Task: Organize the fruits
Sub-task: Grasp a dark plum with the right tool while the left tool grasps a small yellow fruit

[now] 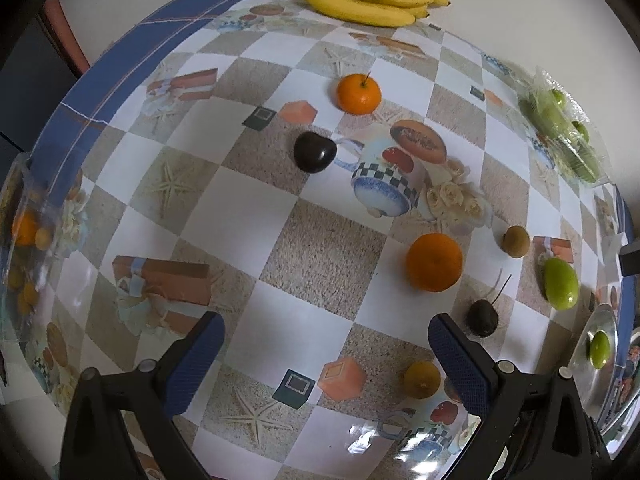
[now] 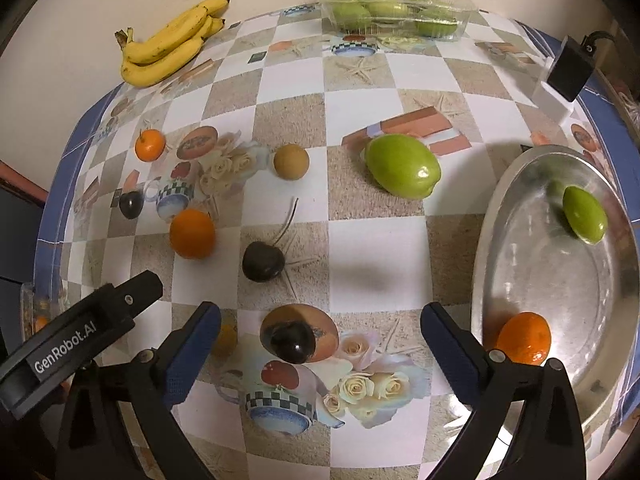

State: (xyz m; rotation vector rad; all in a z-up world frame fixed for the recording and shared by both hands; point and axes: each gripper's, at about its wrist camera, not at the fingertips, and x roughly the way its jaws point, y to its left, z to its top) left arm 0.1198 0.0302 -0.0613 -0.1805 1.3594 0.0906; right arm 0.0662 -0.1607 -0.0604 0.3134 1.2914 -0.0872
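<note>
Between wide right gripper (image 2: 320,344) fingers, perhaps a cherry (image 2: 292,341)

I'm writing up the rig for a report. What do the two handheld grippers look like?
Both match: the left gripper and right gripper have black angular plastic frames with small silver pins at the joints, and blue textured pads on the fingers. In the right wrist view, the left gripper's black body carries white "GenRobot.AI" lettering. No cables or sleeves show.

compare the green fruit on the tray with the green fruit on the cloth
The tray fruit lies inside the metal tray; the cloth fruit lies bare on the tablecloth. In the right wrist view the tray fruit looks smaller and slimmer, the cloth fruit plumper. Both are glossy, green and oval, and neither is held.
</note>
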